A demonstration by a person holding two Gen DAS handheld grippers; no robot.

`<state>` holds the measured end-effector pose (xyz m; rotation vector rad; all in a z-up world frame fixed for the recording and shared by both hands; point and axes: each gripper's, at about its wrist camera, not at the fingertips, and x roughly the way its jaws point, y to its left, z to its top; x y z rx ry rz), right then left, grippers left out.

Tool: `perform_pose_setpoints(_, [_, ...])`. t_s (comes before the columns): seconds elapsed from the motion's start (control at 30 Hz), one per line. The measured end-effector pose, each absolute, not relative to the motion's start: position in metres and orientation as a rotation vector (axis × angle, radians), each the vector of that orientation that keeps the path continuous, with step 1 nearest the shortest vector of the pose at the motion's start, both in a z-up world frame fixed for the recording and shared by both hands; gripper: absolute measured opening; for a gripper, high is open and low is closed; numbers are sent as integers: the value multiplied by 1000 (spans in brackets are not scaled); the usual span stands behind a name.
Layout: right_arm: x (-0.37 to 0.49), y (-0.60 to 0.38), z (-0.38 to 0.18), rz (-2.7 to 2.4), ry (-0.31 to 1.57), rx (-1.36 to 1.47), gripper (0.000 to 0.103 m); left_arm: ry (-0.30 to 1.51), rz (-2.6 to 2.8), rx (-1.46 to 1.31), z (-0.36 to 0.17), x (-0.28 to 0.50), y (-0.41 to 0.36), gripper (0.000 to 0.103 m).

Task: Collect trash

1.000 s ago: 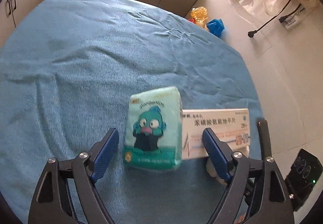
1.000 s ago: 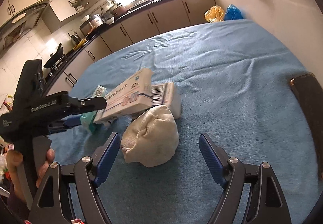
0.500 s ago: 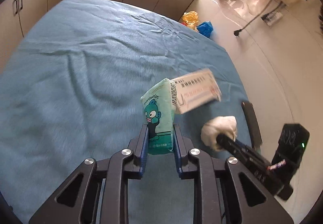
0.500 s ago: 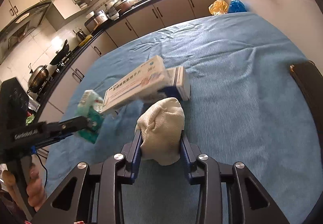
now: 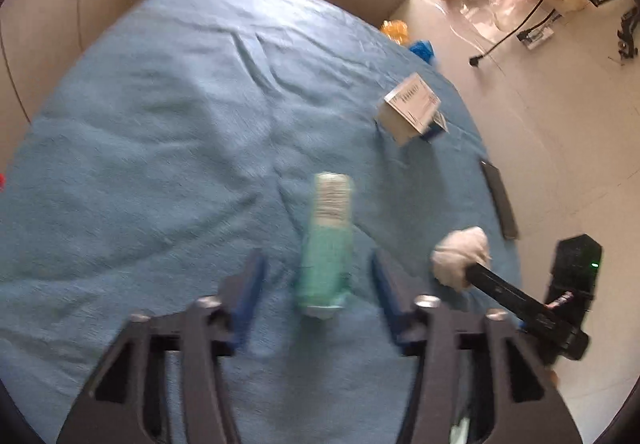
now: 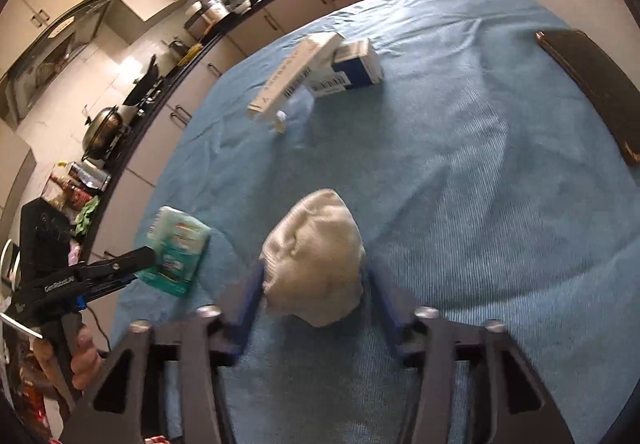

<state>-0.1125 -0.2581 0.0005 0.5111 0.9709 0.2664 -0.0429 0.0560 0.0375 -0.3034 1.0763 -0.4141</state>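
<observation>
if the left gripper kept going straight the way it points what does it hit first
Most likely the green tissue pack, which sits loose between the left gripper's just-opened jaws. Past it lies only blue cloth; the boxes sit off to the right.

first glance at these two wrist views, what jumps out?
The green tissue pack sits between the open fingers of the left gripper, whose jaws have just been opening; gaps show on both sides. The white cloth ball fills the right gripper, also just opening. Farther back on the blue tablecloth, two leaning medicine boxes stand out.
</observation>
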Motion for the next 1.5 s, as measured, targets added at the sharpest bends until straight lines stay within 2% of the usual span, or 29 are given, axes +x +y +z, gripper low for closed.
perform_pose_setpoints(0.1, [-117, -256, 1, 240, 953, 502, 73, 1034, -407, -265, 40, -43, 55, 66])
perform_pose_setpoints(0.3, [-121, -240, 3, 190, 938, 431, 80, 1070, -338, -215, 22, -28, 53, 67])
perform_pose_setpoints(0.53, [-116, -219, 4, 153, 925, 389, 83, 1030, -284, -99, 15, -38, 34, 75])
perform_pose_setpoints(0.63, [-113, -212, 4, 137, 916, 385, 84, 1005, -256, -98, 14, -42, 33, 75])
perform_pose_setpoints(0.67, [-113, -210, 4, 133, 914, 385, 84, 1000, -252, -99, 14, -43, 32, 73])
perform_pose_setpoints(0.7, [-113, -209, 4, 128, 911, 381, 83, 994, -243, -101, 15, -45, 34, 65])
perform_pose_setpoints(0.73, [-113, -208, 4, 121, 909, 374, 78, 991, -233, -106, 15, -47, 36, 41])
perform_pose_setpoints(0.8, [-114, -206, 4, 110, 906, 353, 47, 1001, -249, -154, 18, -51, 43, 36])
perform_pose_setpoints(0.87, [-115, -206, 4, 116, 909, 348, 44, 988, -243, -172, 22, -58, 48, 25])
perform_pose_setpoints(0.9, [-116, -207, 4, 119, 908, 351, 42, 979, -234, -175, 25, -62, 51, 23])
perform_pose_setpoints(0.97, [-119, -205, 5, 127, 903, 354, 41, 969, -224, -190, 29, -71, 56, 9])
perform_pose_setpoints(1.23, [-135, -192, 15, 162, 875, 342, 40, 937, -193, -170, 40, -90, 67, 12])
perform_pose_setpoints(1.3, [-139, -189, 17, 172, 873, 343, 40, 946, -184, -162, 38, -84, 66, 23])
perform_pose_setpoints(1.37, [-143, -187, 20, 177, 867, 339, 40, 935, -169, -146, 35, -77, 67, 49])
perform_pose_setpoints(1.5, [-150, -185, 25, 183, 861, 338, 40, 963, -156, -149, 21, -66, 69, 51])
